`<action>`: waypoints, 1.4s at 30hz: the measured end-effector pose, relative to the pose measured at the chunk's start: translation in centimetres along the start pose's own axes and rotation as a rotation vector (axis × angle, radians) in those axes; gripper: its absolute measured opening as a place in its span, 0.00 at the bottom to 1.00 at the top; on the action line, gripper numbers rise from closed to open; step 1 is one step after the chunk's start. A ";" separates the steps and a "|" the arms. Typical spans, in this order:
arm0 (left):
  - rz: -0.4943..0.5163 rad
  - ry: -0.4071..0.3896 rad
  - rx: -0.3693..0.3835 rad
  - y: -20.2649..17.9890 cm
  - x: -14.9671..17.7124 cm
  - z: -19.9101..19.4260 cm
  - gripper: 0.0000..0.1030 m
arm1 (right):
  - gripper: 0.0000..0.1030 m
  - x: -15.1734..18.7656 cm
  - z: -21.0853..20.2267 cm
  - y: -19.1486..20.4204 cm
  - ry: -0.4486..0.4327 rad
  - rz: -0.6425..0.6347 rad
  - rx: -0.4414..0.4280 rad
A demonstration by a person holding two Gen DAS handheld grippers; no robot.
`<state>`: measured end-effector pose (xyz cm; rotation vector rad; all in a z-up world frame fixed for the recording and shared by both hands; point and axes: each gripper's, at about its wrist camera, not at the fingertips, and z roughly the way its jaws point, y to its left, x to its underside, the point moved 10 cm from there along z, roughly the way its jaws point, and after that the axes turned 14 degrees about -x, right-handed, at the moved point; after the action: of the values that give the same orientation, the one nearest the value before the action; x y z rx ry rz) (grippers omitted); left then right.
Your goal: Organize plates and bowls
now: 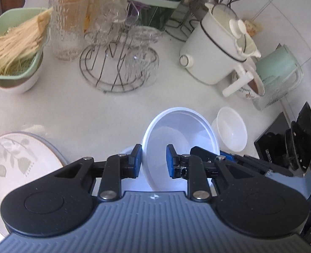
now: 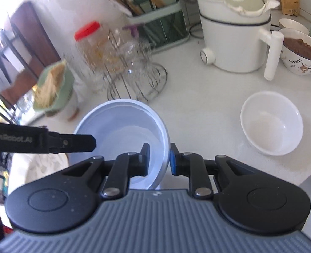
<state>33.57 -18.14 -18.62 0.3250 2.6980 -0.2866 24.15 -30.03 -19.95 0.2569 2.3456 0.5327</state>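
Note:
A large white bowl (image 1: pixel 180 130) (image 2: pixel 123 126) is held tilted above the counter by both grippers. My left gripper (image 1: pixel 153 160) straddles the bowl's left rim, with a gap still showing between its pads. My right gripper (image 2: pixel 160 158) is shut on the bowl's right rim; it also shows in the left wrist view (image 1: pixel 218 158). The left gripper shows in the right wrist view (image 2: pixel 71 143). A smaller white bowl (image 1: pixel 231 129) (image 2: pixel 271 122) sits on the counter to the right. A floral plate (image 1: pixel 14 164) lies at the left.
At the back stand a wire rack with glasses (image 1: pixel 117 63), a white electric pot (image 1: pixel 216 48) (image 2: pixel 235 31), a green basket of noodles (image 1: pixel 14 42), a chopstick holder (image 2: pixel 159 25) and a floral bowl of brown food (image 2: pixel 300 50). A black appliance (image 1: pixel 292 143) is at right.

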 end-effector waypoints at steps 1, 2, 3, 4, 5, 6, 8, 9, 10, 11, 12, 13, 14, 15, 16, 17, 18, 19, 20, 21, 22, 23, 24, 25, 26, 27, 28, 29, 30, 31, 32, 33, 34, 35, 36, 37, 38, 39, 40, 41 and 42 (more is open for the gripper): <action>0.005 0.004 -0.005 0.0 0.2 0.1 0.26 | 0.22 0.1 0.0 0.1 0.004 -0.003 0.000; 0.010 0.006 -0.005 0.0 0.5 0.2 0.26 | 0.22 0.2 -0.1 0.1 0.006 -0.009 0.002; 0.012 0.006 -0.006 0.1 0.7 0.3 0.26 | 0.22 0.3 -0.1 0.1 0.007 -0.010 0.006; 0.012 0.009 -0.011 0.1 0.9 0.5 0.26 | 0.22 0.5 -0.1 0.0 0.010 -0.005 0.005; 0.010 0.014 -0.016 0.2 1.1 0.7 0.26 | 0.22 0.7 0.0 -0.1 0.013 0.005 0.000; 0.008 0.018 -0.016 0.2 1.3 0.9 0.26 | 0.22 0.8 0.1 -0.2 0.016 0.010 -0.002; 0.006 0.019 -0.017 0.2 1.5 1.3 0.26 | 0.22 1.1 0.4 -0.5 0.029 0.013 0.003; 0.008 0.018 -0.024 0.3 1.6 1.5 0.26 | 0.22 1.2 0.5 -0.6 0.038 0.020 0.001; 0.009 0.016 -0.029 0.3 1.6 1.6 0.26 | 0.22 1.3 0.6 -0.7 0.045 0.025 -0.004; 0.006 0.016 -0.028 0.3 1.7 1.7 0.26 | 0.23 1.4 0.7 -0.7 0.051 0.026 -0.008; 0.000 0.021 -0.026 0.4 1.8 1.9 0.26 | 0.23 1.5 0.8 -0.7 0.056 0.022 -0.006; -0.004 0.022 -0.025 0.4 1.8 2.1 0.26 | 0.23 1.5 0.9 -0.7 0.059 0.018 -0.003; -0.007 0.023 -0.025 0.5 1.9 2.2 0.26 | 0.23 1.6 1.0 -0.7 0.062 0.019 -0.004; -0.011 0.026 -0.025 0.6 1.9 2.3 0.26 | 0.23 1.6 1.0 -0.8 0.063 0.021 -0.008; -0.017 0.029 -0.022 0.6 1.9 2.4 0.26 | 0.23 1.6 1.1 -0.8 0.063 0.022 -0.011; -0.021 0.031 -0.021 0.7 2.0 2.5 0.27 | 0.23 1.6 1.1 -0.8 0.066 0.024 -0.011; -0.022 0.032 -0.026 0.9 2.0 2.5 0.31 | 0.23 1.6 1.2 -0.8 0.068 0.023 -0.011; -0.023 0.031 -0.028 0.9 1.9 2.5 0.38 | 0.23 1.6 1.2 -0.8 0.070 0.022 -0.007; -0.027 0.031 -0.029 1.0 2.0 2.5 0.41 | 0.23 1.6 1.2 -0.9 0.072 0.021 0.000; -0.034 0.030 -0.032 1.1 1.9 2.5 0.46 | 0.24 1.6 1.2 -0.9 0.072 0.024 0.004; -0.037 0.027 -0.036 1.2 1.9 2.4 0.48 | 0.27 1.5 1.2 -1.0 0.073 0.026 0.009; -0.037 0.026 -0.039 1.3 1.9 2.4 0.49 | 0.30 1.5 1.2 -1.1 0.072 0.028 0.014; -0.038 0.025 -0.040 1.3 1.8 2.3 0.51 | 0.37 1.5 1.2 -1.1 0.070 0.030 0.019; -0.041 0.022 -0.039 1.4 1.7 2.2 0.53 | 0.44 1.4 1.1 -1.2 0.067 0.032 0.024; -0.042 0.019 -0.037 1.4 1.6 2.1 0.54 | 0.46 1.3 0.9 -1.3 0.059 0.033 0.026; -0.038 0.014 -0.036 1.4 1.5 1.9 0.55 | 0.47 1.2 0.8 -1.3 0.051 0.034 0.027; -0.034 0.010 -0.037 1.4 1.5 1.8 0.55 | 0.47 1.1 0.5 -1.3 0.041 0.032 0.029; -0.030 0.007 -0.037 1.3 1.4 1.6 0.55 | 0.47 0.9 0.4 -1.3 0.034 0.030 0.032; -0.027 0.002 -0.034 1.3 1.3 1.5 0.55 | 0.47 0.8 0.2 -1.3 0.026 0.029 0.034; -0.024 -0.003 -0.033 1.2 1.2 1.4 0.55 | 0.47 0.7 0.0 -1.2 0.018 0.028 0.033; -0.022 -0.004 -0.036 1.2 1.1 1.4 0.55 | 0.47 0.6 -0.1 -1.3 0.012 0.028 0.033; -0.021 -0.004 -0.040 1.2 1.1 1.5 0.55 | 0.47 0.6 -0.1 -1.3 0.012 0.031 0.034; -0.019 0.000 -0.043 1.2 1.2 1.7 0.55 | 0.47 0.6 0.0 -1.4 0.015 0.038 0.034; -0.020 0.007 -0.045 1.2 1.3 1.9 0.55 | 0.47 0.6 0.0 -1.4 0.017 0.046 0.032; -0.020 0.012 -0.043 1.2 1.4 2.1 0.55 | 0.47 0.7 -0.1 -1.4 0.016 0.049 0.027; -0.020 0.015 -0.039 1.3 1.5 2.4 0.55 | 0.47 0.7 -0.1 -1.4 0.013 0.051 0.023; -0.021 0.020 -0.038 1.3 1.7 2.8 0.55 | 0.47 0.8 -0.2 -1.4 0.012 0.052 0.022; -0.023 0.027 -0.039 1.3 1.9 3.2 0.54 | 0.47 0.8 -0.2 -1.5 0.012 0.058 0.020; -0.022 0.035 -0.044 1.4 2.2 3.7 0.52 | 0.47 0.9 -0.1 -1.5 0.017 0.064 0.016; -0.022 0.041 -0.047 1.4 2.4 4.0 0.50 | 0.47 1.1 0.2 -1.6 0.028 0.071 0.010; -0.023 0.046 -0.048 1.5 2.6 4.3 0.46 | 0.46 1.3 0.5 -1.7 0.040 0.082 0.005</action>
<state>33.25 -17.32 -23.78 0.2900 2.7507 -0.2229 23.44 -30.96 -21.82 0.3494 2.3836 0.5762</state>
